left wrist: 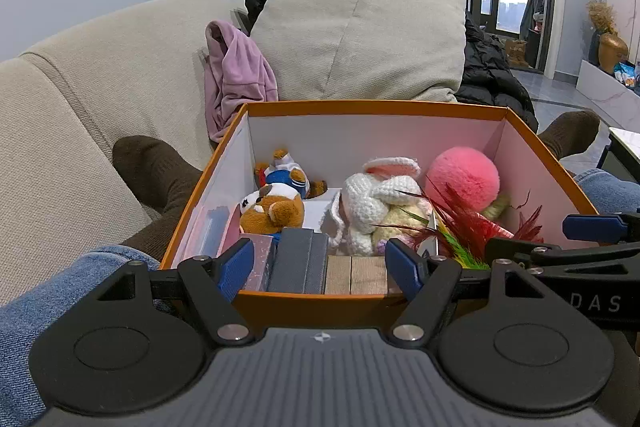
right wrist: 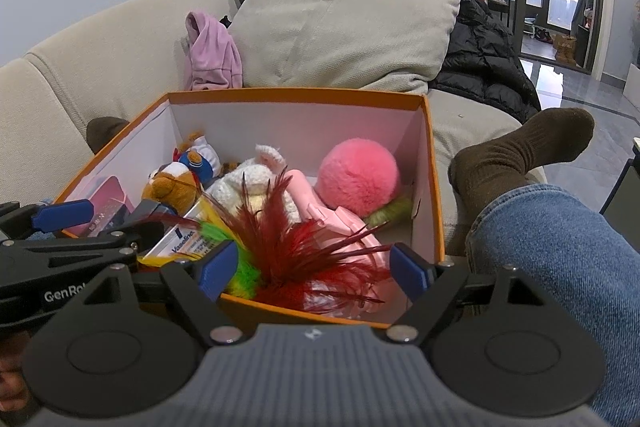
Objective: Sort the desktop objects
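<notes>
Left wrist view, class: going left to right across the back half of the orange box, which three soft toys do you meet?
Brown plush dog in blue outfit → white crocheted bunny → pink fluffy pompom.

Both wrist cameras are looking forward and slightly down from close behind the near rim of the orange box, toward the sofa. The left view is sitting over the box's left half, the right view over its right half; both are sharing its inside.
</notes>
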